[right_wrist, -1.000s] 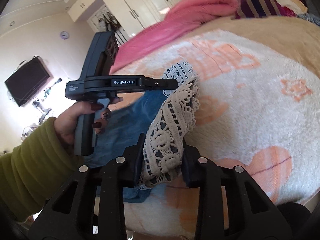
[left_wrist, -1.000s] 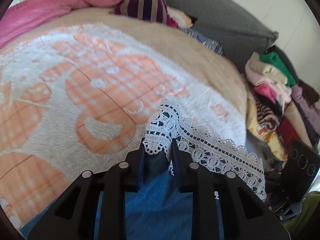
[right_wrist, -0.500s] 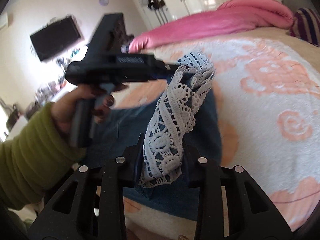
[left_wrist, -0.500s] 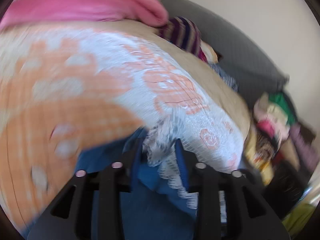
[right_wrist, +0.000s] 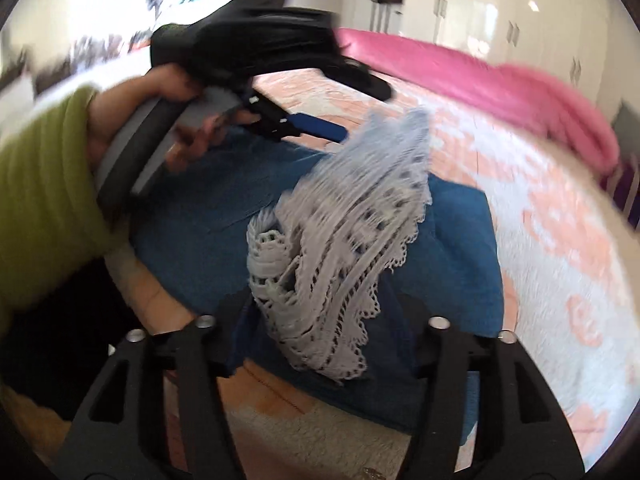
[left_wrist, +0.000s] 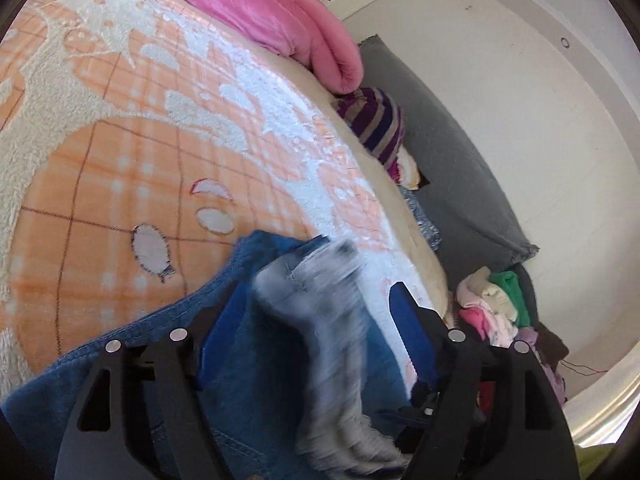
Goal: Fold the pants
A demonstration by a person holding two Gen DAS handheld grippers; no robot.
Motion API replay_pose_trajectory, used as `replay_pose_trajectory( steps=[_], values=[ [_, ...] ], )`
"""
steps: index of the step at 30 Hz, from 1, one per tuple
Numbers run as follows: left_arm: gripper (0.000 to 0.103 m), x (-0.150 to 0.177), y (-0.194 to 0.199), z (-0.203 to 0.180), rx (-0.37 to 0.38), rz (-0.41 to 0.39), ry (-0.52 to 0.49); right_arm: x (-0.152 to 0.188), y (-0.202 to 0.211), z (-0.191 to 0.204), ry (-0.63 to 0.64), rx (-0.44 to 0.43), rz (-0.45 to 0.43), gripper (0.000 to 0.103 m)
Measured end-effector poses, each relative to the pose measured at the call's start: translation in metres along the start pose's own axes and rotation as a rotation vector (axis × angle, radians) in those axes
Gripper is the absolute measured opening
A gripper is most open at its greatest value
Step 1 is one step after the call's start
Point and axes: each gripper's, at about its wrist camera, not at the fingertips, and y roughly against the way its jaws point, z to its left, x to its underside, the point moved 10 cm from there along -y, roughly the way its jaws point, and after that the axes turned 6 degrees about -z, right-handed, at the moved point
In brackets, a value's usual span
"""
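Note:
The pants are blue denim (left_wrist: 248, 344) with a white lace hem (left_wrist: 324, 320), lying folded on the bed's orange-and-white blanket (left_wrist: 120, 160). My left gripper (left_wrist: 316, 300) is open, its jaws wide apart, and the blurred lace hem falls loose between them. In the right wrist view the denim (right_wrist: 452, 248) lies flat and the lace hem (right_wrist: 340, 248) drops between the jaws of my right gripper (right_wrist: 320, 308), which are also wide apart. The left gripper (right_wrist: 280, 120) shows there, held by a hand just above the denim.
A pink duvet (left_wrist: 280, 20) lies along the far side of the bed. A striped garment (left_wrist: 376, 124) and a grey cushion (left_wrist: 448, 160) sit at the bed's end. A pile of clothes (left_wrist: 500, 308) lies beyond the bed's corner.
Both grippers carried the lace hem over the denim, folding the pants. Both have opened and let go of the hem, which now drops.

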Motion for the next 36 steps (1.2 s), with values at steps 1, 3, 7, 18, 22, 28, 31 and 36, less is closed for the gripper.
replay_pose_trajectory(
  steps=[1,3,7,18,22,28,31,36],
  values=[
    [0.075,0.002,-0.003,0.004,-0.019,0.01,-0.001,0.0,0.003,0.002,0.012,0.004,-0.011,0.064],
    [0.075,0.005,-0.005,0.01,-0.036,0.022,0.006,-0.004,0.006,-0.005,0.007,0.012,-0.036,0.069],
    [0.075,0.006,-0.01,0.016,-0.055,0.024,0.008,-0.006,0.013,-0.014,-0.025,0.018,-0.041,0.072],
    [0.045,0.008,-0.027,0.014,-0.146,0.022,-0.084,0.006,0.01,0.026,-0.02,-0.092,0.01,0.054],
    [0.029,0.008,-0.036,0.014,-0.156,0.03,-0.101,0.014,-0.005,0.017,-0.081,-0.105,0.052,0.029],
    [0.02,0.002,-0.026,-0.002,-0.158,0.001,-0.171,-0.003,0.013,0.003,-0.289,-0.237,-0.011,0.013],
    [0.02,-0.002,-0.011,-0.005,-0.199,-0.02,-0.207,-0.013,0.014,0.019,-0.227,-0.257,-0.025,0.013],
    [0.02,0.004,-0.011,0.022,-0.242,0.014,-0.147,-0.003,-0.004,0.042,-0.127,-0.237,0.043,0.018]
  ],
)
